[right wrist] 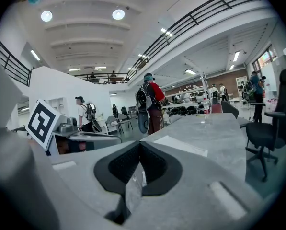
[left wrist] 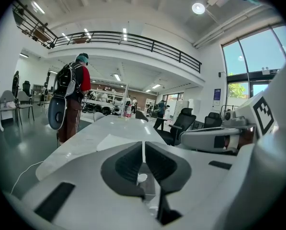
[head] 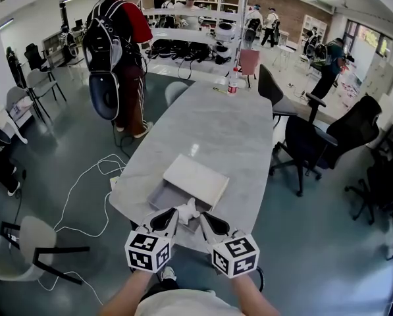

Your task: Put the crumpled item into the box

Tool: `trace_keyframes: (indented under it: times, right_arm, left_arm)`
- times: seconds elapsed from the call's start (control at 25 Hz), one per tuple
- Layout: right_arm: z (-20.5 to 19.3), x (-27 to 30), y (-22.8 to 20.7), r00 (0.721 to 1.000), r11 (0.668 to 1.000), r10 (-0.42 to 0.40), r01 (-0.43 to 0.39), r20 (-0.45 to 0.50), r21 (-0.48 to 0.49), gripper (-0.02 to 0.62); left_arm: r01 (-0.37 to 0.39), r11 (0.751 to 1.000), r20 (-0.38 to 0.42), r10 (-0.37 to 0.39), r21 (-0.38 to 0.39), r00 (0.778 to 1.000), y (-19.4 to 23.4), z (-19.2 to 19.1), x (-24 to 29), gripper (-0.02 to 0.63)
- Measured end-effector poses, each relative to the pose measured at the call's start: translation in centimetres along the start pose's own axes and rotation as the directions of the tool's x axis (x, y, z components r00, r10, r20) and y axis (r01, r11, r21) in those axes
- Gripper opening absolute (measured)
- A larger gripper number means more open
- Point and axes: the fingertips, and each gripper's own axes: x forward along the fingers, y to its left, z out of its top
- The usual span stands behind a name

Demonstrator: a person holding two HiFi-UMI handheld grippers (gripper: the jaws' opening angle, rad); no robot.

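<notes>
Left tongs (head: 172,216) and right tongs (head: 207,220) both pinch crumpled item (head: 187,210) between their tips; box (head: 158,194) just beyond. Risk: uneven release drags item off worktop (head: 216,124) edge.

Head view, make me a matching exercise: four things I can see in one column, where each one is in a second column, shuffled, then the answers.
Things
1. crumpled paper
2. box
3. bottle
4. black office chair

Places
A. far end of the table
B. on the floor, right of the table
C. between the left gripper and the right gripper
D. on the table, just beyond the paper

Pairs: 1-C, 2-D, 3-A, 4-B
</notes>
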Motion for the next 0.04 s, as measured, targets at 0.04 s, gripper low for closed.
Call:
trace_keyframes:
  times: [0.04]
  right_arm:
    - [0.05, 0.05, 0.03, 1.0, 1.0, -0.001, 0.001, 0.002, 0.0, 0.005]
  left_arm:
    - [0.003, 1.0, 0.001, -0.003, 0.002, 1.0, -0.01, 0.03, 0.02, 0.023]
